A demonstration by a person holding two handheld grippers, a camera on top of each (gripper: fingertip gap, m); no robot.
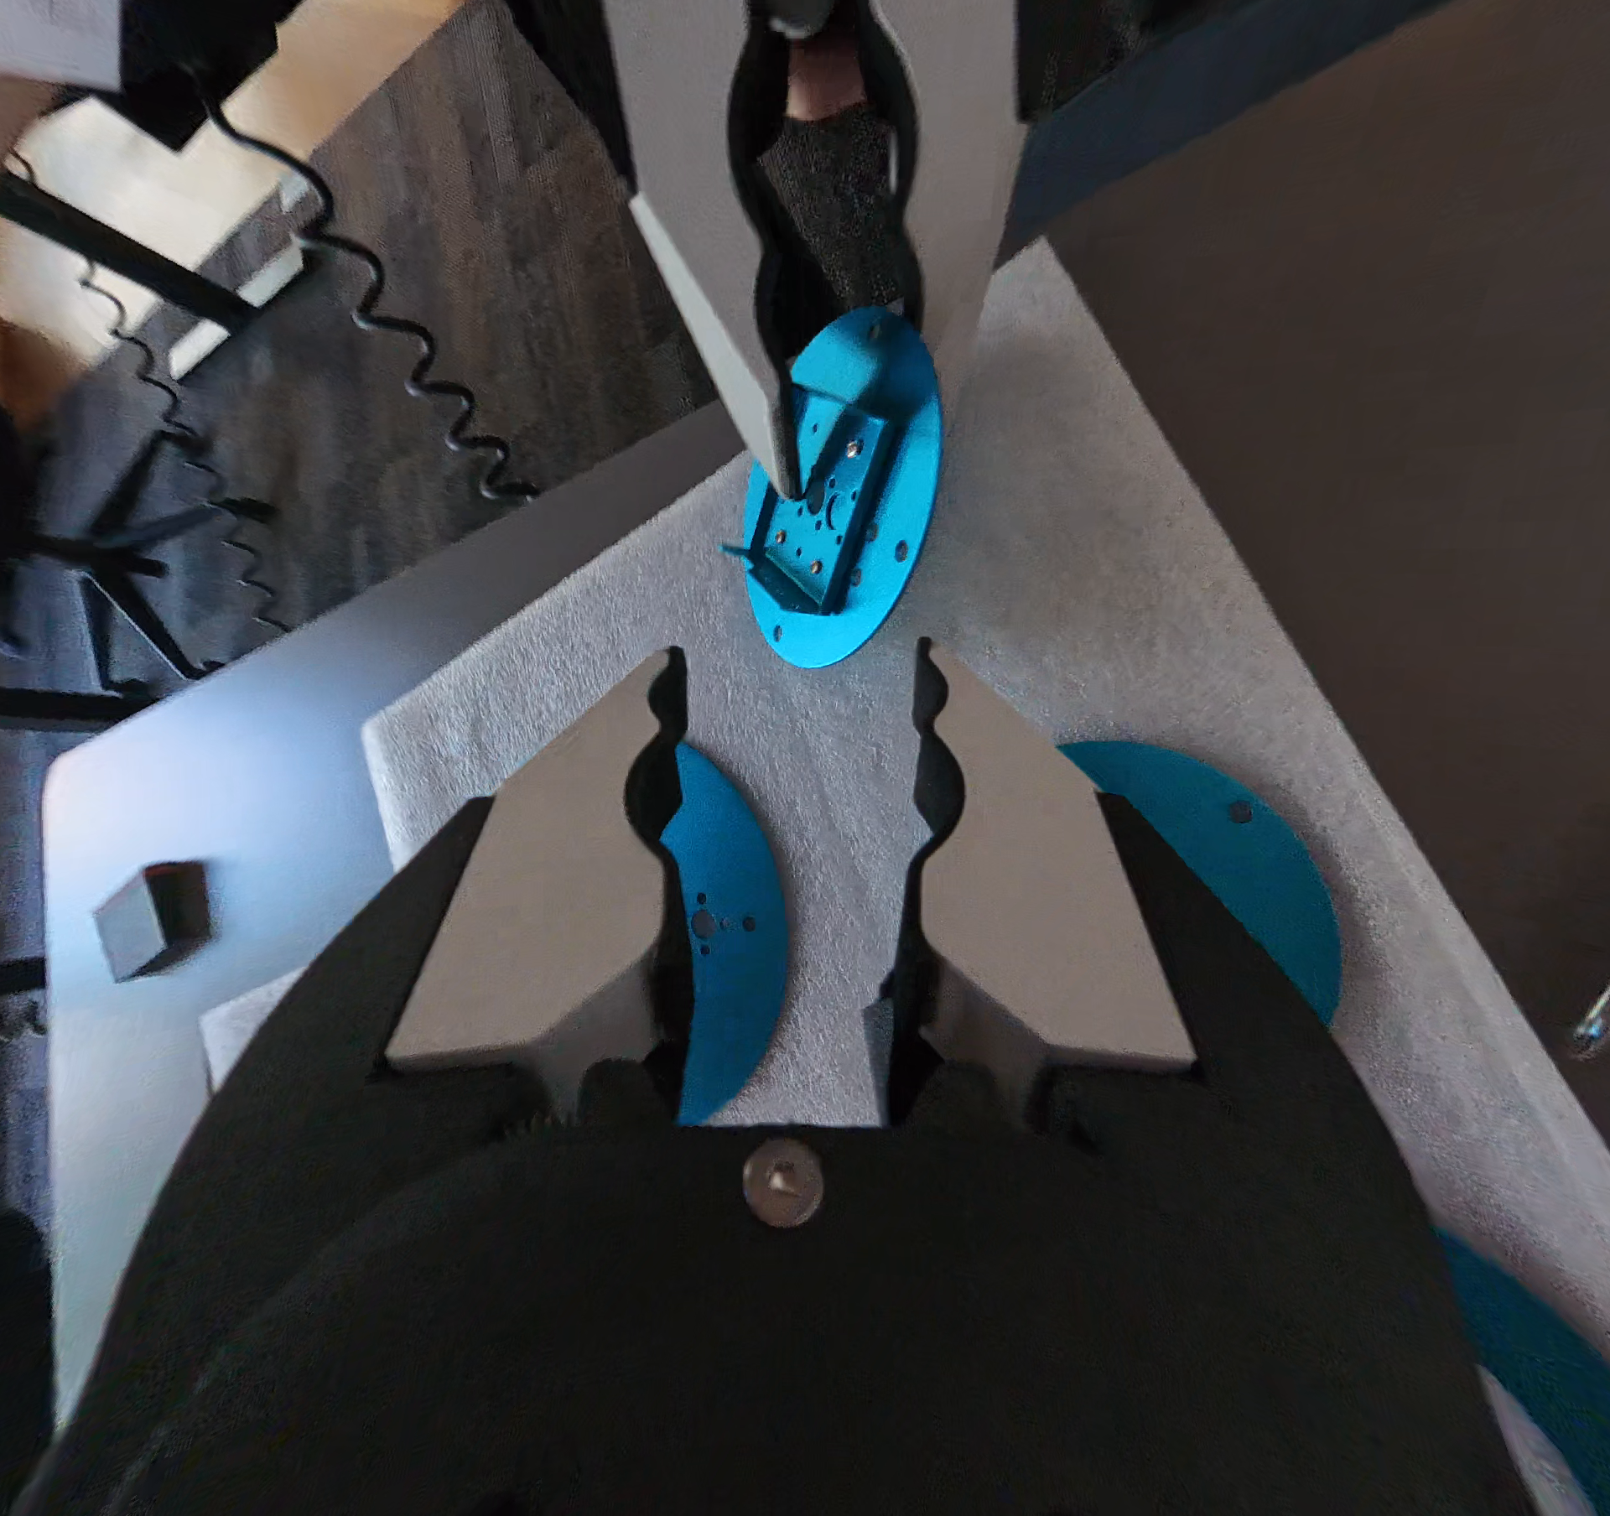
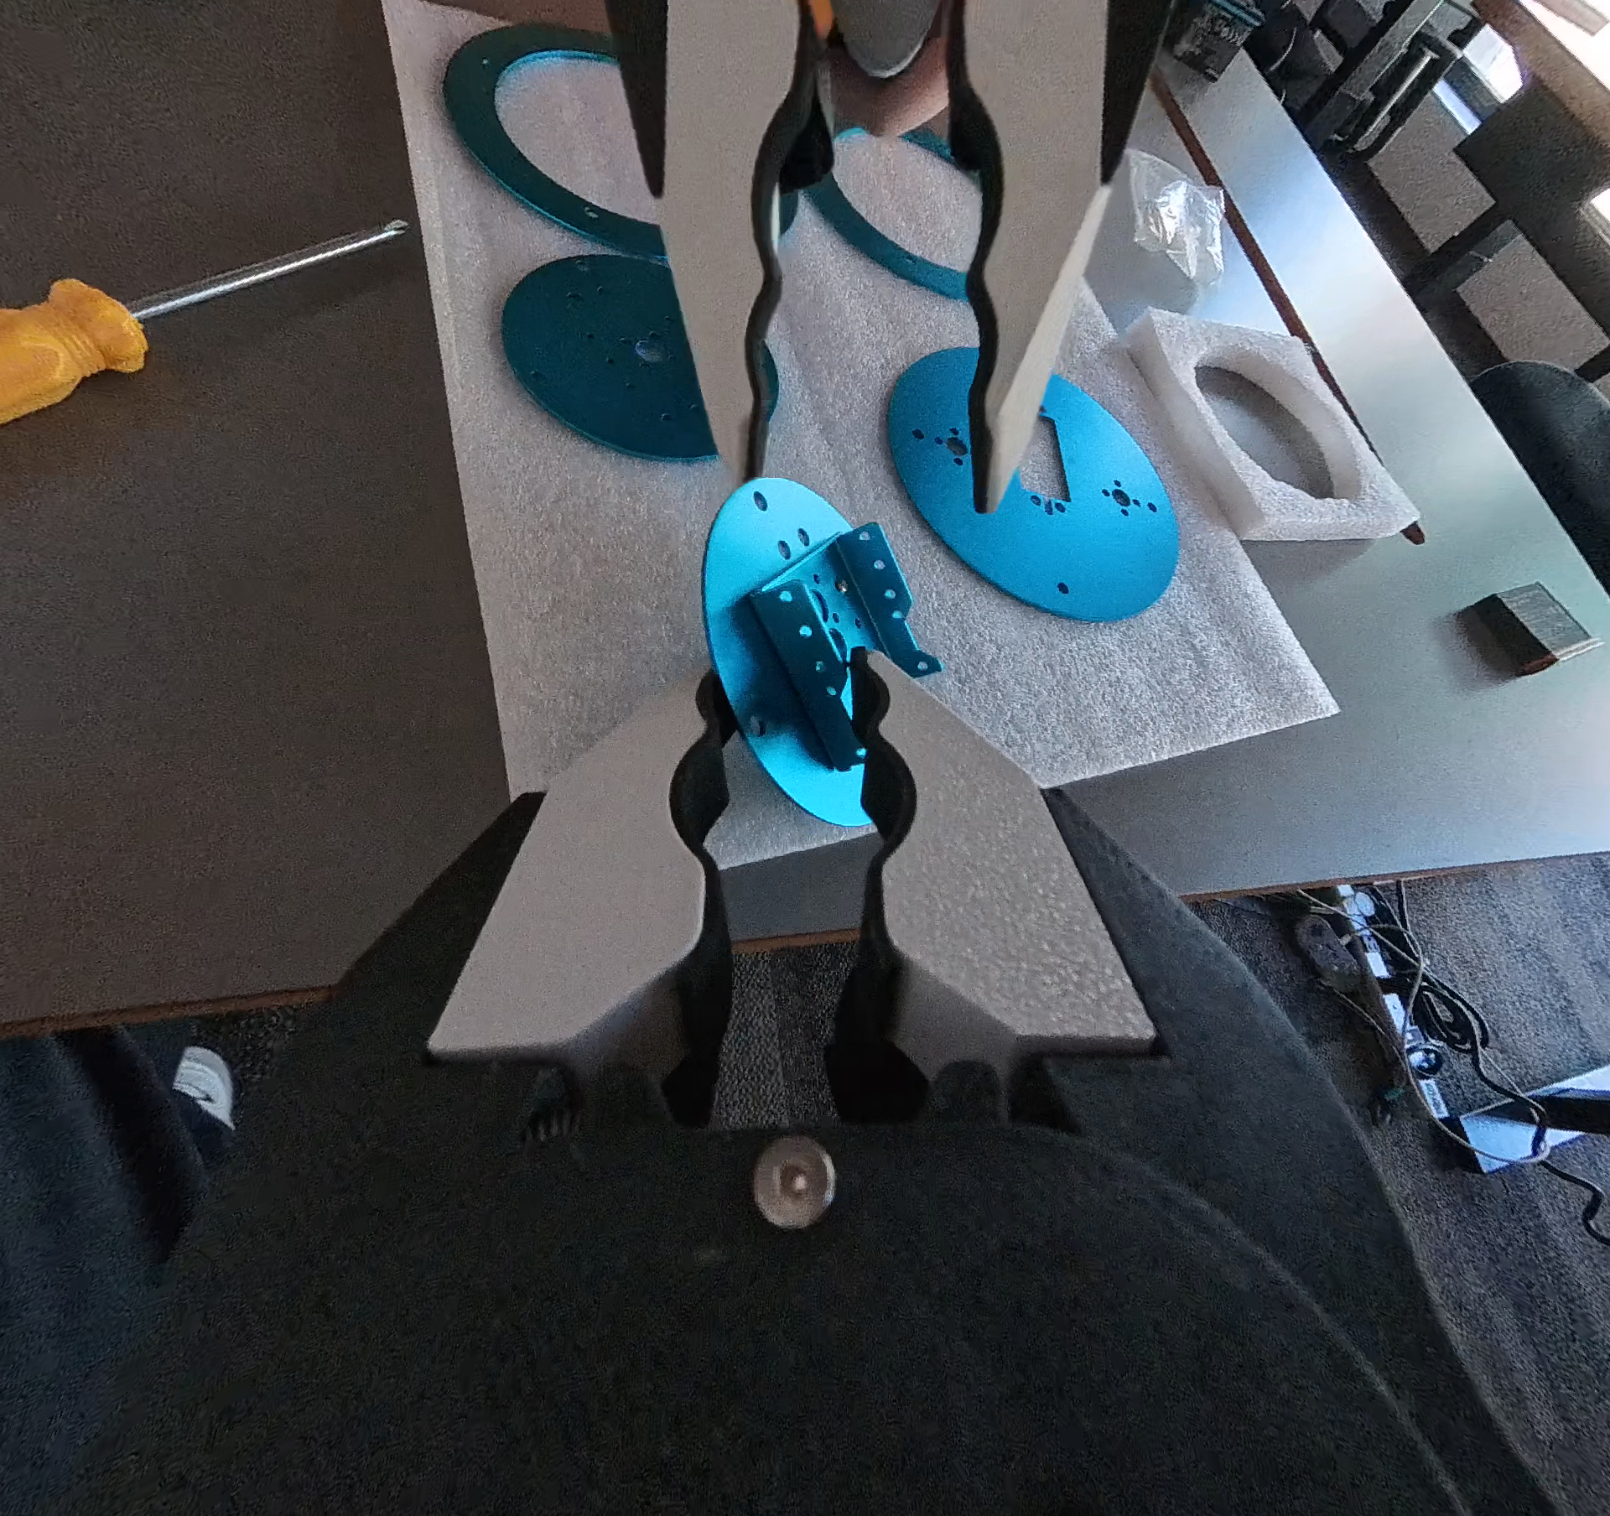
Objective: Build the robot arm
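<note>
A bright blue disc with a perforated blue bracket (image 2: 810,647) screwed onto it is tilted up over the white foam sheet (image 2: 592,533). My right gripper (image 2: 784,668) is shut on it, with one finger at the disc's edge and the other against the bracket. In the left wrist view the disc and bracket (image 1: 849,516) lie ahead, with the right gripper (image 1: 858,407) coming in from the top. My left gripper (image 1: 800,655) is open and empty, just short of the disc. It also shows in the right wrist view (image 2: 862,485), hanging above the disc from the far side.
On the foam lie a dark blue disc (image 2: 601,359), a blue disc with a square hole (image 2: 1072,551) and two blue rings (image 2: 523,141). A yellow-handled screwdriver (image 2: 61,346) is on the brown table. A foam block (image 2: 1263,437), a plastic bag (image 2: 1172,220) and a small dark block (image 2: 1529,629) are on the grey table. Both grippers' tips are close together, under 4 cm apart. Both grippers' tips are roughly 15 centimeters from the yellow-handled screwdriver (image 2: 61,346).
</note>
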